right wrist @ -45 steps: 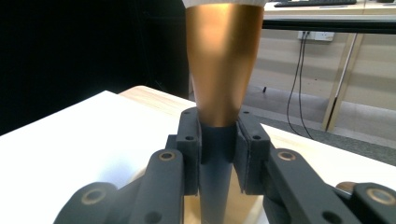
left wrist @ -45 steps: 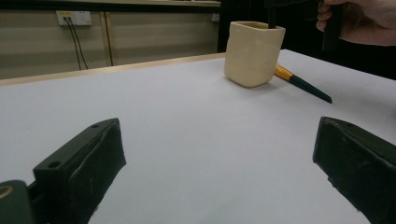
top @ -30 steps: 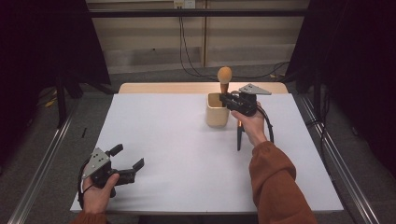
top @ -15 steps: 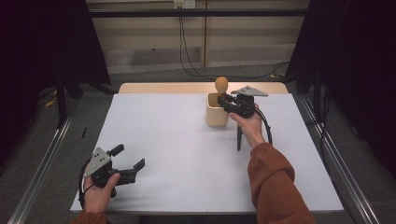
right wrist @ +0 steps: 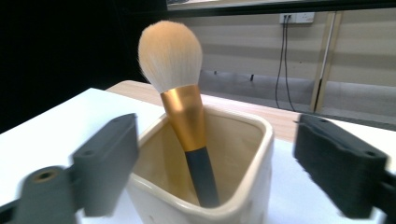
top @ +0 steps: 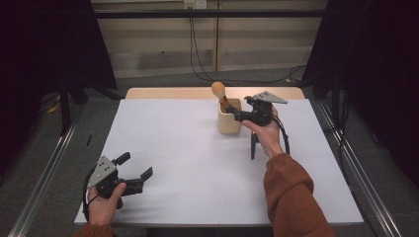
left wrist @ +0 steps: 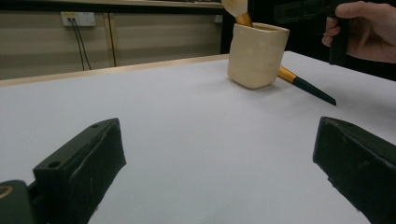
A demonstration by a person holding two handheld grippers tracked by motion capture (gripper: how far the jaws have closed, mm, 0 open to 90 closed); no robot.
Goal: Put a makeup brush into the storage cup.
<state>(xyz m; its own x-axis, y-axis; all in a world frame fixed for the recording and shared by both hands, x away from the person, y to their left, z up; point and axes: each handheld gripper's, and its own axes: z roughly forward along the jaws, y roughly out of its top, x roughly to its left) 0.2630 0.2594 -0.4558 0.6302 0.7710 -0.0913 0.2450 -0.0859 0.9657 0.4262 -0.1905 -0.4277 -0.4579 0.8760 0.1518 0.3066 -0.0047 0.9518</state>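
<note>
A fluffy brush (right wrist: 187,116) stands in the cream cup (top: 230,117) near the top middle of the high view, leaning on the rim; the right tool (top: 236,114) sits at the cup, released, its jaws wide apart, so the putting-in step looks done. A second brush (left wrist: 306,86) lies on the counter (top: 197,163) behind the cup; picking it up looks next. The left tool (top: 136,170) rests low left, released too.
</note>
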